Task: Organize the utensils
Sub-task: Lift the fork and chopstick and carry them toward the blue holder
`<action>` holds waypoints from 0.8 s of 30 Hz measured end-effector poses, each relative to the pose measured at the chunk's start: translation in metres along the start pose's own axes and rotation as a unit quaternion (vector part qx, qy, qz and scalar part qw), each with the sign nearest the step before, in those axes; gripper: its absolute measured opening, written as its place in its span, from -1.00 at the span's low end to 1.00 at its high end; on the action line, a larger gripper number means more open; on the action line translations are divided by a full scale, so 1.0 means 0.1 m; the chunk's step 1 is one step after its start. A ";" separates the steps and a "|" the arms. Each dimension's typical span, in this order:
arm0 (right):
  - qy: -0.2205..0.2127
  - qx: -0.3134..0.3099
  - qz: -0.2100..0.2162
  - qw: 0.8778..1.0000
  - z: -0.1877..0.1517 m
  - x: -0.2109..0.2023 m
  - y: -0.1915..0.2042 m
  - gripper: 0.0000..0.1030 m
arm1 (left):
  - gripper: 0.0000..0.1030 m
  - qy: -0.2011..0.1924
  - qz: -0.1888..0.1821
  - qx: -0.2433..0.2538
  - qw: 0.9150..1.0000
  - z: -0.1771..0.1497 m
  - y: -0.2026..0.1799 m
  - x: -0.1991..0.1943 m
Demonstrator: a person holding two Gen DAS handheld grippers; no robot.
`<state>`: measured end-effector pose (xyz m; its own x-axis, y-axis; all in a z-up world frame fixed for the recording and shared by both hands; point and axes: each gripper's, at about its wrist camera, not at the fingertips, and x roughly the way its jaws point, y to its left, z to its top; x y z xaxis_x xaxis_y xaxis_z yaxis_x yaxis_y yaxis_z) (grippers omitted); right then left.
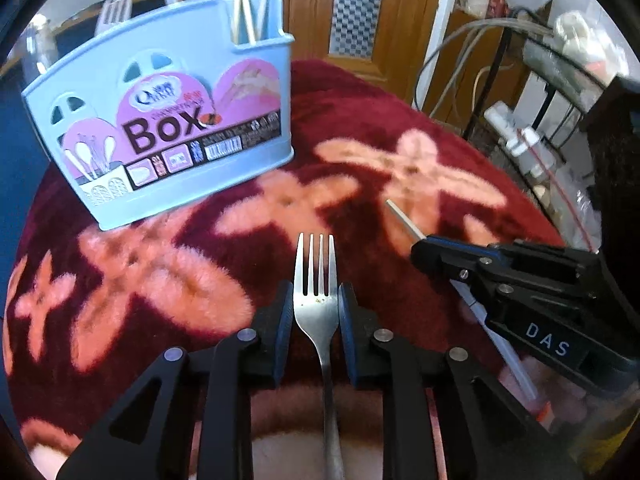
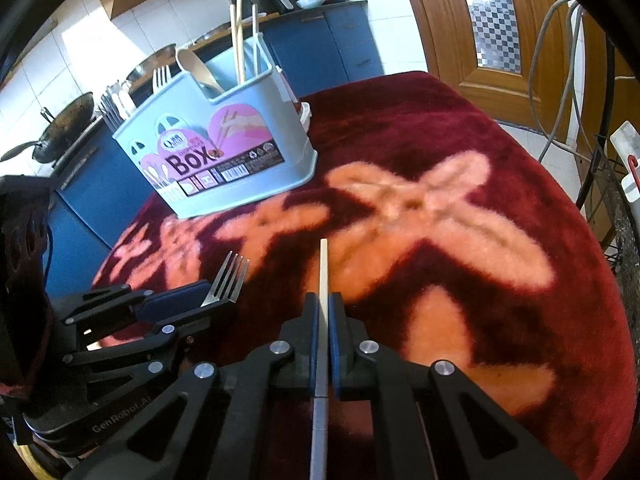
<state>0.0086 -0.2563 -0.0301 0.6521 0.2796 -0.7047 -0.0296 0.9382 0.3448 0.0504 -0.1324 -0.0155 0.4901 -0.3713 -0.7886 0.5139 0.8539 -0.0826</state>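
My left gripper point(image 1: 316, 296) is shut on a steel fork point(image 1: 316, 280), tines pointing forward, held above the red flowered table cover point(image 1: 360, 128). My right gripper point(image 2: 323, 308) is shut on a pale chopstick point(image 2: 323, 272) that points forward. The right gripper also shows in the left wrist view point(image 1: 424, 248), to the right of the fork. The left gripper with the fork point(image 2: 226, 280) shows in the right wrist view at lower left. A light blue utensil box point(image 1: 160, 120) stands at the far left of the table; it shows in the right wrist view point(image 2: 224, 148) holding chopsticks, a wooden spoon and a fork.
A wooden door point(image 2: 492, 20) stands behind the table. A wire rack with cables and bottles point(image 1: 552, 92) is at the right. A blue kitchen counter point(image 2: 320, 36) with a wok point(image 2: 60, 128) and appliances lies behind the box.
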 end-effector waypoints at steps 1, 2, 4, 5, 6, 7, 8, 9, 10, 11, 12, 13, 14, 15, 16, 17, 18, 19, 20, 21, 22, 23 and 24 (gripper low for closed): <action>-0.004 0.001 0.002 1.000 -0.01 -0.02 0.00 -0.88 | -0.57 -0.010 -0.002 -0.002 1.000 0.00 0.01 -0.05; -0.008 0.002 0.005 1.000 -0.01 -0.04 -0.01 -0.88 | -0.57 -0.019 -0.002 -0.003 1.000 0.00 0.02 -0.09; -0.020 0.004 0.014 1.000 -0.01 -0.08 0.00 -0.88 | -0.57 -0.037 -0.004 -0.006 0.999 0.00 0.06 -0.19; -0.028 0.005 0.018 0.999 0.00 -0.11 0.01 -0.88 | -0.57 -0.048 -0.006 -0.009 0.999 0.00 0.08 -0.25; -0.032 0.004 0.020 0.999 0.01 -0.13 0.02 -0.88 | -0.57 -0.058 -0.007 -0.013 0.998 -0.01 0.10 -0.31; -0.042 0.003 0.024 0.999 0.01 -0.17 0.04 -0.88 | -0.57 -0.065 -0.009 -0.016 0.998 -0.01 0.13 -0.34; -0.050 0.001 0.027 0.998 0.02 -0.20 0.05 -0.88 | -0.57 -0.071 -0.011 -0.020 0.997 -0.01 0.15 -0.38; -0.054 0.000 0.029 0.998 0.03 -0.22 0.07 -0.88 | -0.57 -0.079 -0.013 -0.023 0.997 -0.01 0.17 -0.43; -0.064 -0.003 0.032 0.997 0.04 -0.26 0.10 -0.88 | -0.57 -0.086 -0.014 -0.026 0.996 -0.01 0.19 -0.47; -0.071 -0.005 0.034 0.997 0.05 -0.29 0.12 -0.88 | -0.57 -0.093 -0.014 -0.029 0.995 -0.02 0.21 -0.51; -0.076 -0.007 0.036 0.996 0.07 -0.31 0.14 -0.89 | -0.58 -0.100 -0.014 -0.033 0.994 -0.02 0.22 -0.56; -0.085 -0.010 0.038 0.996 0.08 -0.35 0.16 -0.88 | -0.58 -0.106 -0.014 -0.035 0.994 -0.02 0.26 -0.60; -0.092 -0.011 0.039 0.995 0.09 -0.38 0.19 -0.88 | -0.58 -0.112 -0.014 -0.038 0.993 -0.01 0.28 -0.64; -0.099 -0.013 0.041 0.994 0.10 -0.41 0.21 -0.88 | -0.58 -0.116 -0.014 -0.041 0.992 -0.01 0.30 -0.67; -0.104 -0.014 0.041 0.994 0.11 -0.42 0.23 -0.88 | -0.58 -0.123 -0.015 -0.045 0.991 0.01 0.33 -0.71; -0.111 -0.015 0.042 0.993 0.13 -0.45 0.25 -0.88 | -0.58 -0.130 -0.016 -0.048 0.990 0.02 0.35 -0.75; -0.114 -0.016 0.043 0.992 0.15 -0.46 0.26 -0.88 | -0.59 -0.136 -0.016 -0.051 0.989 0.03 0.37 -0.79; -0.120 -0.017 0.043 0.992 0.17 -0.49 0.28 -0.88 | -0.78 -0.142 -0.017 -0.054 0.988 0.05 0.39 -0.81; -0.124 -0.018 0.042 0.991 0.18 -0.50 0.30 -0.88 | -1.00 -0.149 -0.019 -0.056 0.987 0.06 0.41 -0.85; -0.126 -0.019 0.042 0.991 0.18 -0.50 0.31 -0.88 | -1.00 -0.153 -0.020 -0.061 0.986 0.08 0.43 -0.87; -0.130 -0.020 0.042 0.990 0.19 -0.51 0.33 -0.88 | -1.00 -0.159 -0.020 -0.065 0.985 0.11 0.45 -0.90; -0.132 -0.021 0.043 0.990 0.20 -0.51 0.34 -0.88 | -1.00 -0.164 -0.019 -0.068 0.984 0.13 0.48 -0.93; -0.133 -0.022 0.043 0.990 0.22 -0.51 0.35 -0.88 | -1.00 -0.168 -0.018 -0.069 0.983 0.16 0.51 -0.95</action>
<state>-0.0096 -0.2420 0.0317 0.8222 0.3007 -0.4833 -0.1229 0.9228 0.3652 0.0409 -0.0595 0.0647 0.6904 -0.4812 -0.5401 0.4453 0.8711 -0.2070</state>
